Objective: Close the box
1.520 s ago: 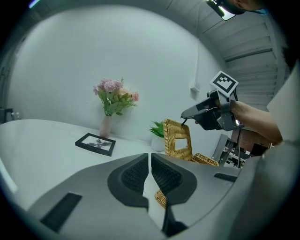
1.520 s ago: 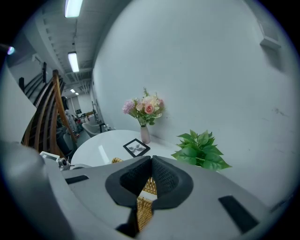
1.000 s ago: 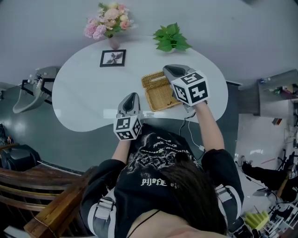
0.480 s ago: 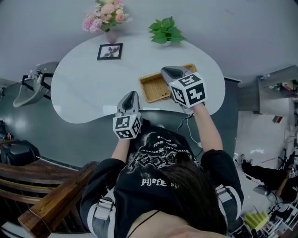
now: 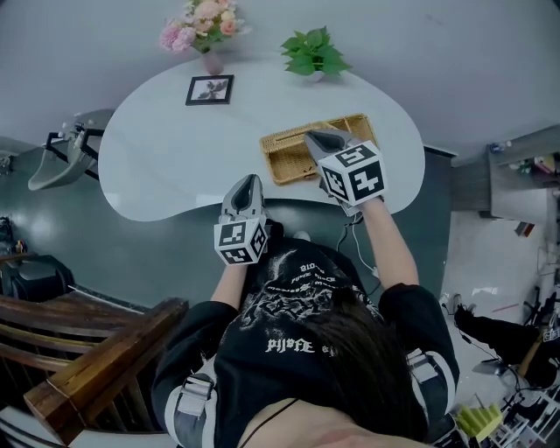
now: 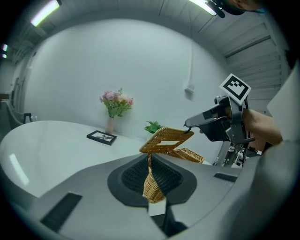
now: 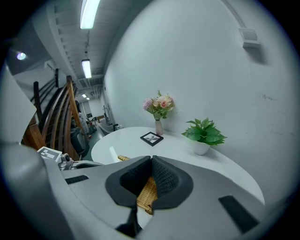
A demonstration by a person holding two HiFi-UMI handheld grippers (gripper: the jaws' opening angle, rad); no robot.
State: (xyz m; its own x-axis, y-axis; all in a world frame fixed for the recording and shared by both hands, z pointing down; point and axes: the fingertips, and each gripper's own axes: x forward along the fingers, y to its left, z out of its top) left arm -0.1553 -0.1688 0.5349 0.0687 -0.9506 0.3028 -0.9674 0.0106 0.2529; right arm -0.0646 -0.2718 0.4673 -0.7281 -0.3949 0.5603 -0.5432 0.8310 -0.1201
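A woven wicker box (image 5: 293,162) lies on the white table (image 5: 175,157) near its front edge. Its lid (image 6: 166,139) hangs tilted, almost level, over the wicker base (image 6: 191,154). My right gripper (image 5: 317,140) is shut on the lid's edge; in the right gripper view wicker (image 7: 147,193) shows between its jaws (image 7: 151,161). From the left gripper view that right gripper (image 6: 189,132) pinches the lid's far corner. My left gripper (image 6: 150,164) is shut on a near corner of the box (image 6: 152,187), at the box's left end (image 5: 248,182).
A vase of pink flowers (image 5: 199,26), a black picture frame (image 5: 208,89) and a potted green plant (image 5: 313,54) stand along the table's far side. A wooden chair back (image 5: 96,367) is at the lower left. Bare tabletop spreads left of the box.
The lid stood upright before and now has swung down to nearly level. Both grippers have shifted sideways along the table's front edge, each keeping its hold.
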